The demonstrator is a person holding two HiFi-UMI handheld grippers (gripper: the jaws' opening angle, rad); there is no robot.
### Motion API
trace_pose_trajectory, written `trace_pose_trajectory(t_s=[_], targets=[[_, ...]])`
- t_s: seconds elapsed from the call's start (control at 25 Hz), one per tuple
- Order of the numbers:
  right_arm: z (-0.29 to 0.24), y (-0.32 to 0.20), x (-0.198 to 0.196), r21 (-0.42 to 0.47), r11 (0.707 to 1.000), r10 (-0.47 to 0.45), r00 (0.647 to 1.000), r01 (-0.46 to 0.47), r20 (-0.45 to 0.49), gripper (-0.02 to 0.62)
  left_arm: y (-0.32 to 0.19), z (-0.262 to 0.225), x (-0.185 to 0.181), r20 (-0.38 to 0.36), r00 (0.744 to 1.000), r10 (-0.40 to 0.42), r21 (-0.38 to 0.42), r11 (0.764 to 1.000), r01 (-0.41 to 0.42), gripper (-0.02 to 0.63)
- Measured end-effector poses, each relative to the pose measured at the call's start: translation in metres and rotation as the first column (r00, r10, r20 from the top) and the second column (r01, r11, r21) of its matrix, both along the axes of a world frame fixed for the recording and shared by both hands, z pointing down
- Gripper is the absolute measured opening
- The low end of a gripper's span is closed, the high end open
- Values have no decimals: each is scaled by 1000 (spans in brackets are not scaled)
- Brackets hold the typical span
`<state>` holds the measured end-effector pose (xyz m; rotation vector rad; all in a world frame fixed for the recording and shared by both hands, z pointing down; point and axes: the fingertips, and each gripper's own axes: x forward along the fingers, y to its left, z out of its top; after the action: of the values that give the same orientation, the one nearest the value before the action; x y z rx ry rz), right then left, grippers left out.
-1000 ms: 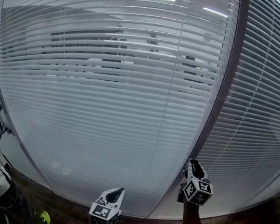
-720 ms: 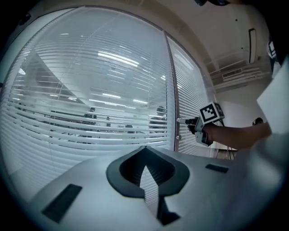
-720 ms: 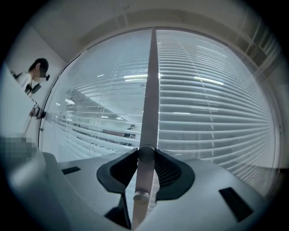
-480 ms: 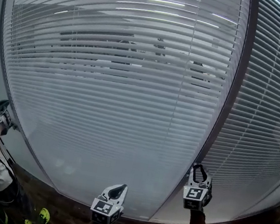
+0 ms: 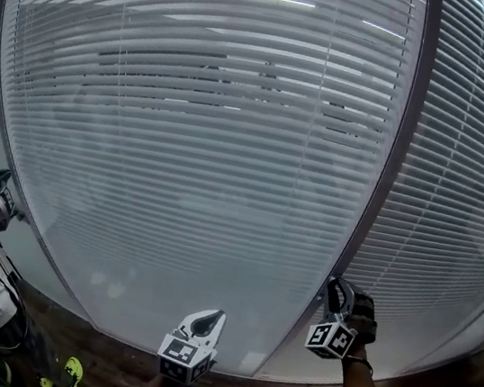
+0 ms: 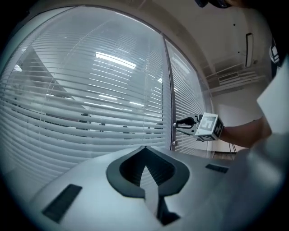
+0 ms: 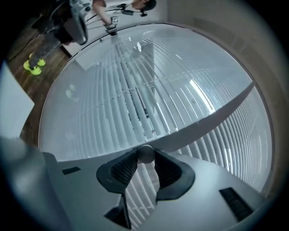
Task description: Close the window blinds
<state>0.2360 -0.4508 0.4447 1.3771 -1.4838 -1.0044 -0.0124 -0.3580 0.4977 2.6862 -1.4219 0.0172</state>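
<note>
The right gripper (image 5: 334, 290) is clamping the frame's (image 5: 382, 183) knob (image 7: 145, 154) at 5 o'clock, the left gripper (image 5: 211, 322) (jaws together, empty) hovering clear at 6 o'clock by the blinds' (image 5: 196, 135) bottom edge.

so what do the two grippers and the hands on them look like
Both the left gripper and right gripper have pale grey plastic bodies, dark ribbed pads and a white cube of black square markers at the back. The right hand wears a dark glove; its forearm is bare.
</note>
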Motion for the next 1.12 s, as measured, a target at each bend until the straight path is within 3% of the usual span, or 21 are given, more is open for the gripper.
trace_pose_trajectory(t_s=[0.28,0.36,0.48,0.56,0.64,0.68,0.76,0.84,0.92,1.12], targets=[[3,0,0,27,1000,3,982,2,-188,121,5,-1,6,-20,1000,11,-11,1000,-11,0],[2,-1,-1,39,999,7,982,1,-189,121,9,3,7,-31,999,14,-28,1000,-15,0],[-1,2,-2,29,999,-14,1000,14,9,121,16,11,12,-27,999,26,-48,999,-27,0],[-6,7,-7,28,999,-49,974,44,221,121,20,14,16,-28,999,36,-58,998,-37,0],[-10,7,-8,29,998,-63,892,56,448,121,23,14,21,-30,999,46,-57,997,-47,0],[-12,5,-6,33,998,-63,827,54,559,122,24,15,22,-30,998,49,-55,997,-51,0],[-16,3,3,46,998,-59,661,38,748,123,24,15,23,-29,998,49,-55,997,-51,0],[-18,4,11,45,999,-47,510,17,859,123,25,17,20,-22,999,41,-59,997,-42,0],[-16,3,15,50,999,-46,447,1,893,123,24,19,15,-8,1000,28,-62,998,-28,0],[-9,1,15,49,998,-29,377,-44,926,123,22,21,11,5,1000,14,-60,998,-14,0]])
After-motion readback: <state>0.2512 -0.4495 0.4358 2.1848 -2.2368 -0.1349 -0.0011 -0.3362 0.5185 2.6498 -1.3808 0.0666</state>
